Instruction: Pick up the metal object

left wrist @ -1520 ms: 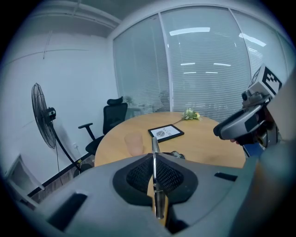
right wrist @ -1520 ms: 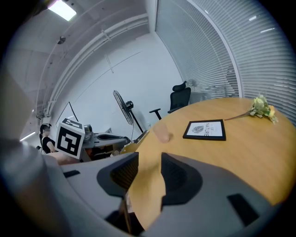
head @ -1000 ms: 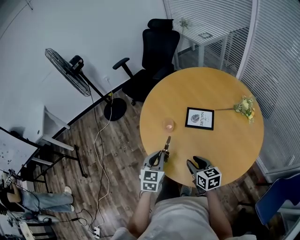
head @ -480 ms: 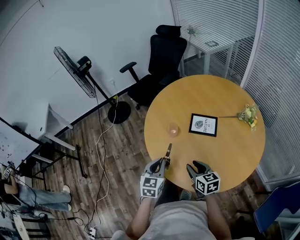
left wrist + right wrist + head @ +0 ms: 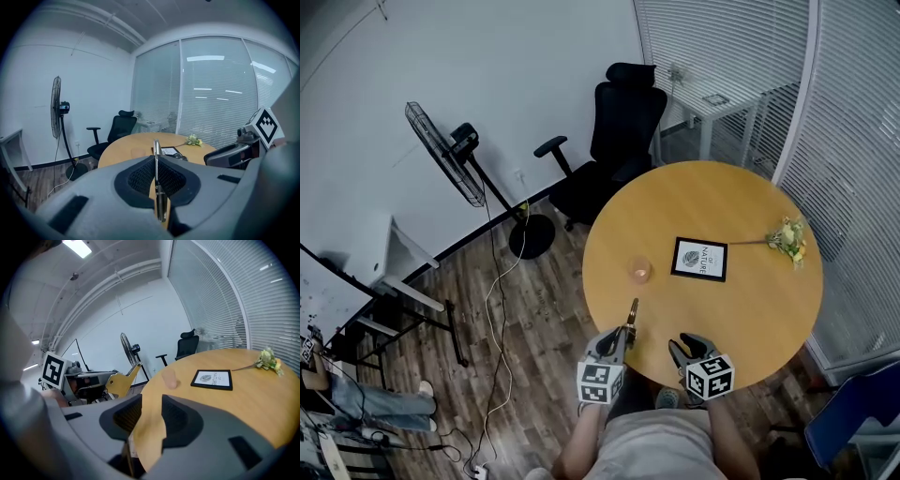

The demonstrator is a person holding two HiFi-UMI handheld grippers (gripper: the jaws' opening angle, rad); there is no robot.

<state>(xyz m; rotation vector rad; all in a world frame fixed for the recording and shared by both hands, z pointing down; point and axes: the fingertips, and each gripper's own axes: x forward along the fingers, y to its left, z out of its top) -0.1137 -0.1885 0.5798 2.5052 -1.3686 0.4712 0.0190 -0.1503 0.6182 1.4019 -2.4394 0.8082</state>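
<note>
A thin, flat, brass-coloured metal object [image 5: 632,313] sticks out forward from my left gripper [image 5: 619,336], over the near edge of the round wooden table [image 5: 722,202]. In the left gripper view the pads are pressed on this metal object [image 5: 156,154], which stands edge-on between them in the left gripper [image 5: 157,174]. In the right gripper view the metal object [image 5: 121,382] shows at the left. My right gripper [image 5: 683,344] hovers beside it at the table's near edge. The right gripper's [image 5: 147,416] jaws have just been closing and stand apart with nothing between them.
On the table lie a black-framed card [image 5: 700,260], a small pink cup [image 5: 639,273] and a yellow flower sprig [image 5: 787,239]. A black office chair [image 5: 614,141] stands behind the table, and a floor fan [image 5: 445,155] with cables on the floor is at the left.
The head view has shifted slightly. Both grippers stay at the near table edge, and the left one still holds the metal object.
</note>
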